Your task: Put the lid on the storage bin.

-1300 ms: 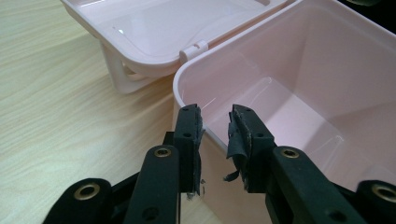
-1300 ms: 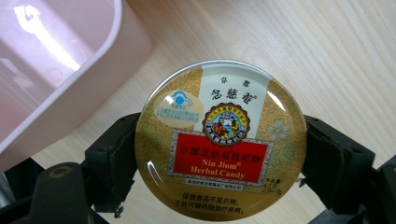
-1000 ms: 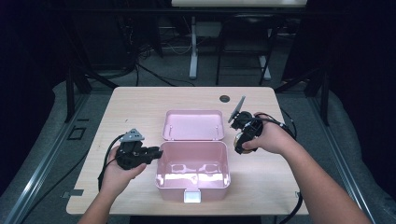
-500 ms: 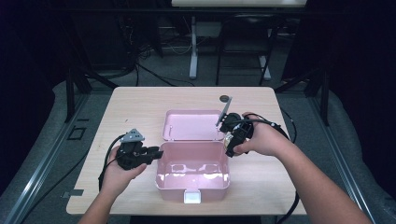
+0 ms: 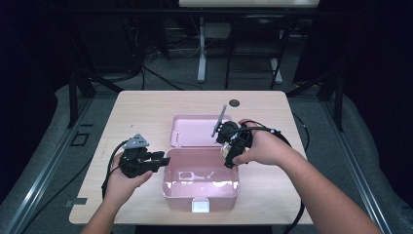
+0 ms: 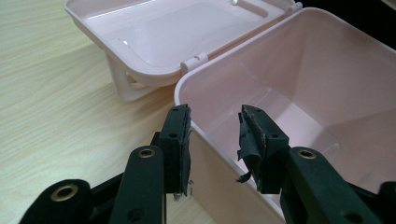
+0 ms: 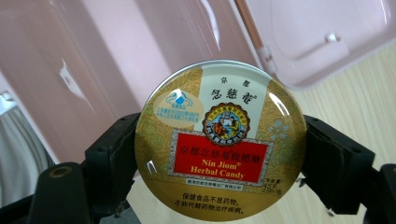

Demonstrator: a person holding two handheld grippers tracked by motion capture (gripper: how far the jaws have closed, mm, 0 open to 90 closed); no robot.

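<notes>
An open pink plastic box [image 5: 200, 196] stands at the table's front middle, its lid [image 5: 195, 130] lying flat behind it. My right gripper [image 5: 228, 146] is shut on a round gold tin of herbal candy [image 7: 219, 140], held over the box's back right corner. The tin [image 5: 226, 153] faces the right gripper view flat on, with the box wall [image 7: 93, 70] behind it. My left gripper [image 5: 160, 160] is open at the box's left wall. In the left gripper view the jaws straddle the box's rim [image 6: 205, 133], one outside and one inside, with gaps on both sides.
The wooden table [image 5: 146, 109] has bare room left, right and behind the box. A small dark round spot [image 5: 234, 103] sits near the table's back edge. Cables trail from both grippers. Dark floor and stands surround the table.
My right gripper has carried the tin leftward, from beside the lid to over the box's right back rim. The left gripper has stayed at the box's left wall.
</notes>
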